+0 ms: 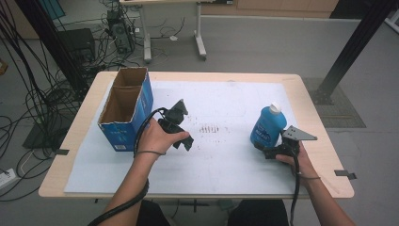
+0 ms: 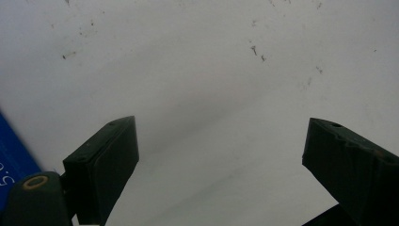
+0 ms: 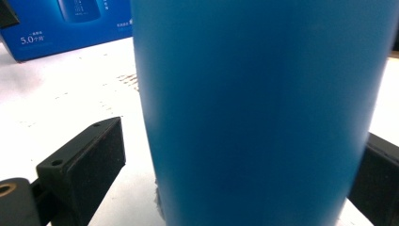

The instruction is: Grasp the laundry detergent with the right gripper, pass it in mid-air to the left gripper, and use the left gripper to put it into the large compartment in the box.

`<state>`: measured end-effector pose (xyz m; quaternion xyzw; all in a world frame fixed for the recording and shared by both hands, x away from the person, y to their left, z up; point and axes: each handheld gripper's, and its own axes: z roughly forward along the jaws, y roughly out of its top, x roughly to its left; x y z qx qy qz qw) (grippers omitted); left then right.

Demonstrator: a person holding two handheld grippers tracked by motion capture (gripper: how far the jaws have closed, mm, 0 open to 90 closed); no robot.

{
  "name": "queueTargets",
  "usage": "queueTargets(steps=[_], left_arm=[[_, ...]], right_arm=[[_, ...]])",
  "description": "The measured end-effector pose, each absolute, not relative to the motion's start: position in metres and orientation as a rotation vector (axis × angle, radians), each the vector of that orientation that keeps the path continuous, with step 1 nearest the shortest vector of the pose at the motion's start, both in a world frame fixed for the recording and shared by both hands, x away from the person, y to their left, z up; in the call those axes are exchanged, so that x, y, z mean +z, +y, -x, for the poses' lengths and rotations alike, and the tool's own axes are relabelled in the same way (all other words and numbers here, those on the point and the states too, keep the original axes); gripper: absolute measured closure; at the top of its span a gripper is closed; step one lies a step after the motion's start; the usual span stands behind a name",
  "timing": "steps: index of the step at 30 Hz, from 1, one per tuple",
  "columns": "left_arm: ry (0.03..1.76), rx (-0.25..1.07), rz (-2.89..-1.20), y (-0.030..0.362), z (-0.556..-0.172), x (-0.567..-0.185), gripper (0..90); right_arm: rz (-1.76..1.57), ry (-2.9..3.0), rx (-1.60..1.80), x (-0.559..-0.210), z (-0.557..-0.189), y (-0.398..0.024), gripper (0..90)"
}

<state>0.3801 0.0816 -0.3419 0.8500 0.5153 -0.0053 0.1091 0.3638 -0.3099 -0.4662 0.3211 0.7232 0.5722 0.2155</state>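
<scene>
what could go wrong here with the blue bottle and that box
The right tool brackets the blue bottle low on its body, and its left pad stands clear of it, so closing unevenly might tip the tall bottle. The open carton sits far across the table, so a loose grip could slip on the way.

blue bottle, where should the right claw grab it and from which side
Grip the blue bottle around its straight round body, below the white cap, coming level from the person's side. It stands upright, and the right claw already has a jaw either side of it.
</scene>
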Motion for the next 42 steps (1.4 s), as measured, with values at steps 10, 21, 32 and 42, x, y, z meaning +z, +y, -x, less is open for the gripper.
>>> queueTargets(steps=[10,21,32,42], left_arm=[[1.513,-0.016,-2.504,0.0797,-0.3802,-0.3425,11.5],[1.512,-0.014,-2.508,0.0792,-0.3805,-0.3413,11.5],[1.512,-0.019,-2.510,0.0776,-0.3804,-0.3423,11.6],[1.511,-0.018,-2.509,0.0790,-0.3798,-0.3429,11.6]], right_arm=[[-0.888,2.004,1.589,-0.4662,-0.3637,-0.3101,3.1],[-0.891,1.998,1.597,-0.4663,-0.3635,-0.3104,7.8],[-0.905,1.995,1.593,-0.4663,-0.3643,-0.3104,19.8],[-0.914,2.015,1.589,-0.4661,-0.3658,-0.3101,28.1]])
